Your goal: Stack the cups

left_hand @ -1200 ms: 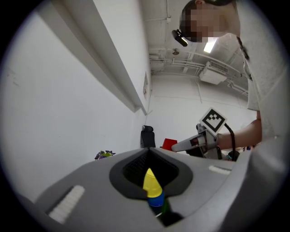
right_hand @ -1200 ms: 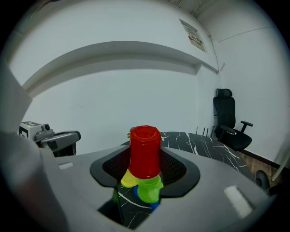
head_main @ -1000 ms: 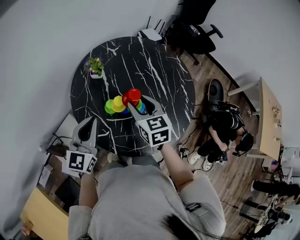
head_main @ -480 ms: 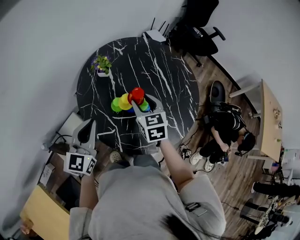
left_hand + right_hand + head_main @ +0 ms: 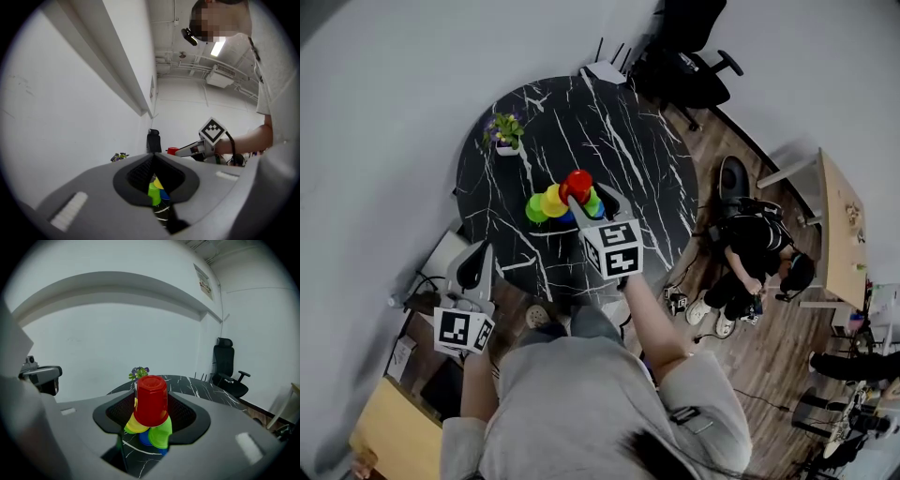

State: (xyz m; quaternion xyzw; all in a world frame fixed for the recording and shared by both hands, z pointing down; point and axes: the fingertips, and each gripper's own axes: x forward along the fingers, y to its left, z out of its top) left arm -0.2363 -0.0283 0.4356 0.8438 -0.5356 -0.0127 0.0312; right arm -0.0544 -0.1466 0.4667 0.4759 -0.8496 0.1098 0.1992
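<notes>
We read the right gripper (image 5: 589, 195) as grasping the red cup (image 5: 150, 400): the cup sits upside down between the two pads, which stand wide against its sides. Directly below and behind it we see the yellow cup (image 5: 133, 425), the green cup (image 5: 160, 434) and the blue cup (image 5: 144, 437), clustered together on the table (image 5: 628, 159). The cluster lies left of centre, toward the table's near edge.

The right forearm reaches out from the torso across the near edge. The gripper is tipped slightly downward, with its marker cube facing up.

We read the left gripper (image 5: 478, 251) as clenched, with nothing between its jaws. It is held level, off the table's near-left edge, and points toward the cups.

A potted plant (image 5: 506, 131) stands at the far-left edge.
</notes>
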